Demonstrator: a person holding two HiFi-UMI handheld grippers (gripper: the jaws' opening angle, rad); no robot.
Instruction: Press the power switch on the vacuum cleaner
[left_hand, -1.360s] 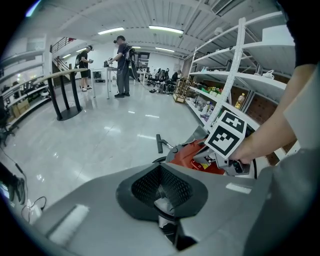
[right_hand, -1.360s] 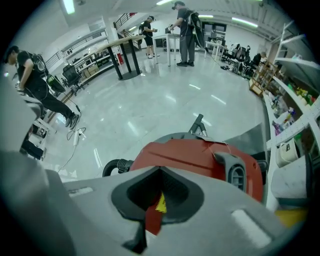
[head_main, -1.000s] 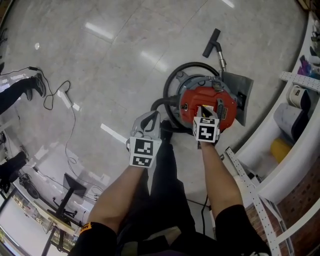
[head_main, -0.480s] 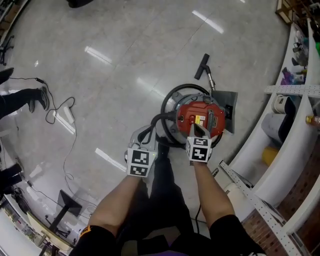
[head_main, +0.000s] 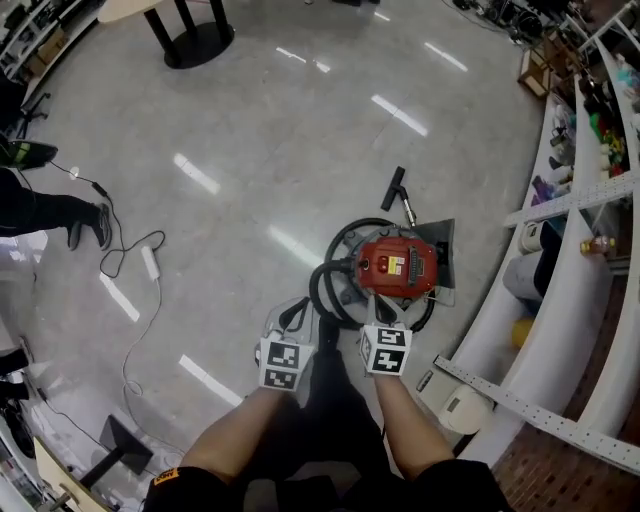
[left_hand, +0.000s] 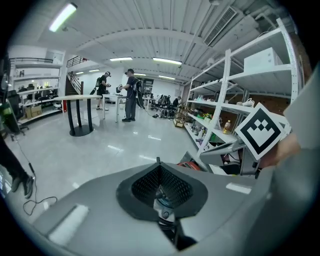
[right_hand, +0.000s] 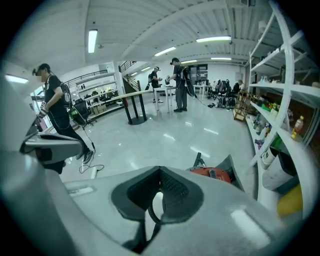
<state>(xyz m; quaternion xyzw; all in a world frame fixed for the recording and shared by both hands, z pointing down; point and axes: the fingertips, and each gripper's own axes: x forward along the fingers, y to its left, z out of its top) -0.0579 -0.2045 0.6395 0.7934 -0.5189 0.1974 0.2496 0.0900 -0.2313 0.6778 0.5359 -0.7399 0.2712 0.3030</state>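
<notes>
Moved: right gripper (head_main: 383, 318) now sitting back off the vacuum cleaner (head_main: 398, 266) top vs 1 s ago; view rising, unit lying further ahead.
Location: vacuum cleaner standing on floor (head_main: 250, 150) beside shelving (head_main: 560, 300), hose (head_main: 322, 288) coiling at its left; both grippers hovering short of it, not touching.
Grip state: left gripper (left_hand: 159, 161) jaws sitting fully together, holding nothing; right gripper same, empty.
Risk: approaching from this standoff, tip prob. landing off-target, sliding on the lid or snagging the hose.
Unclear: power switch not showing clearly in any view; gripper bodies blocking most of the unit in both gripper views.
</notes>
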